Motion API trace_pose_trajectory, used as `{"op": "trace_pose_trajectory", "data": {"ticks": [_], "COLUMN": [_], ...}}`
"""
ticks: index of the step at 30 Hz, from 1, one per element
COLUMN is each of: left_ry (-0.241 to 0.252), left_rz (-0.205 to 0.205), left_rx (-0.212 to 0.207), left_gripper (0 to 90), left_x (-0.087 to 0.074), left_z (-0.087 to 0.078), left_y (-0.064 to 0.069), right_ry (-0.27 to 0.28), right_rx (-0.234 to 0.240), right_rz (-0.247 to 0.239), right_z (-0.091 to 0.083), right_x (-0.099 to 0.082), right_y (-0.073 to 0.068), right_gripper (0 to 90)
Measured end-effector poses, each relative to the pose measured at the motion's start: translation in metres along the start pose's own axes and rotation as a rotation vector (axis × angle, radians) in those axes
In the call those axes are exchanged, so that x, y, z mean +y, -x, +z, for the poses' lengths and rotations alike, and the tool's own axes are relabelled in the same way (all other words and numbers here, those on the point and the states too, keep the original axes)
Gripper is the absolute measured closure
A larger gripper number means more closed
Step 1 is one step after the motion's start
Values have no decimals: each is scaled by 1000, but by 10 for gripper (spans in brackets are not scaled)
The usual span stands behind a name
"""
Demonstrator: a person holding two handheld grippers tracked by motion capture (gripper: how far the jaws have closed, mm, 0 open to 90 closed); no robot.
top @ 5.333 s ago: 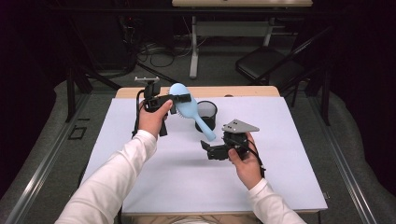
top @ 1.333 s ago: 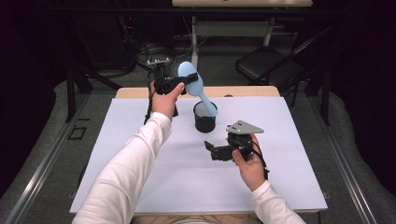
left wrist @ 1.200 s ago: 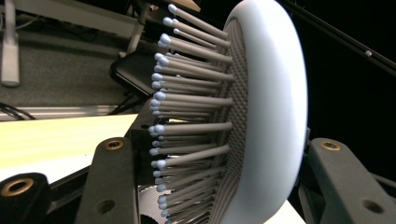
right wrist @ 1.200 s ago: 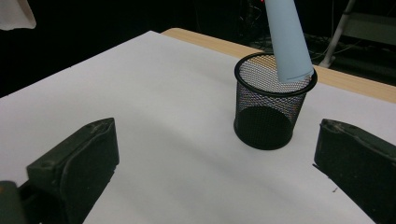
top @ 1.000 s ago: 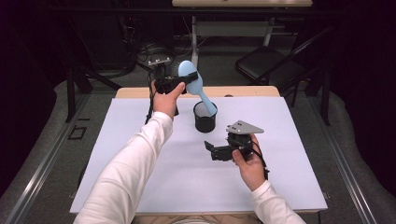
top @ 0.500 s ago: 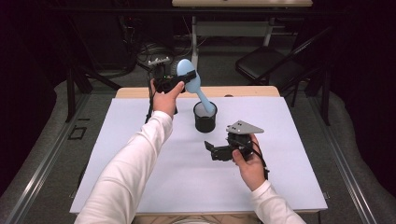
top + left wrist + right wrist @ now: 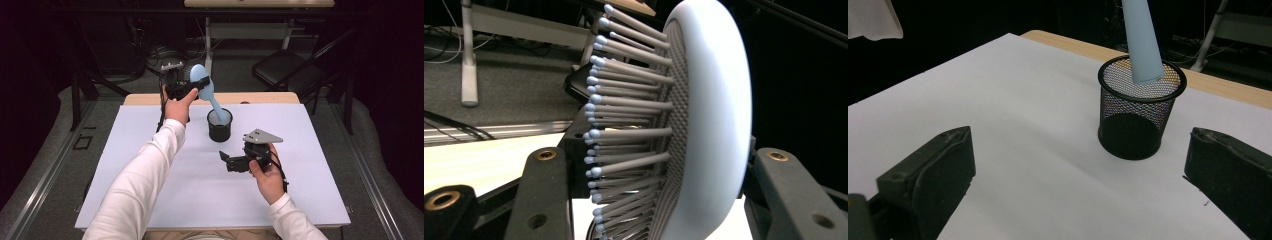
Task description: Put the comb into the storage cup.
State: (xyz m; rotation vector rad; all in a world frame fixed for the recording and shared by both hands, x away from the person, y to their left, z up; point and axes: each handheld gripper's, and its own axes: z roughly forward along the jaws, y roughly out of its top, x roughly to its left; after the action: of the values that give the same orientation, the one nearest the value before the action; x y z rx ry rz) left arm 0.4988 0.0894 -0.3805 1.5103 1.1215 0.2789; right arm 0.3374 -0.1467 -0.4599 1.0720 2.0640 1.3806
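High view has the left gripper (image 7: pixel 192 89) clamped on the brush (image 7: pixel 200 77) head, handle tip just inside the cup (image 7: pixel 220 125), right gripper (image 7: pixel 235 161) apart nearby on the worktop (image 7: pixel 150 150); a tilted release could tip the light cup.

No legible text, labels or numbers anywhere.

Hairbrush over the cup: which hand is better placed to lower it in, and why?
Left. Its claw grips the hairbrush with the handle tip at the cup mouth; the right claw is open, apart.
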Motion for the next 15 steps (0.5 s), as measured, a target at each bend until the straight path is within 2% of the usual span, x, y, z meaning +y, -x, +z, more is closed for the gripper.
{"op": "trace_pose_trajectory", "data": {"ticks": [15], "left_ry": [-20], "left_rz": [19], "left_rx": [16], "left_gripper": [480], "left_x": [-6], "left_z": [10], "left_y": [4], "right_ry": [1], "right_rx": [-1], "right_rz": [-1], "right_z": [-1], "right_x": [0], "right_y": [0], "right_gripper": [0]}}
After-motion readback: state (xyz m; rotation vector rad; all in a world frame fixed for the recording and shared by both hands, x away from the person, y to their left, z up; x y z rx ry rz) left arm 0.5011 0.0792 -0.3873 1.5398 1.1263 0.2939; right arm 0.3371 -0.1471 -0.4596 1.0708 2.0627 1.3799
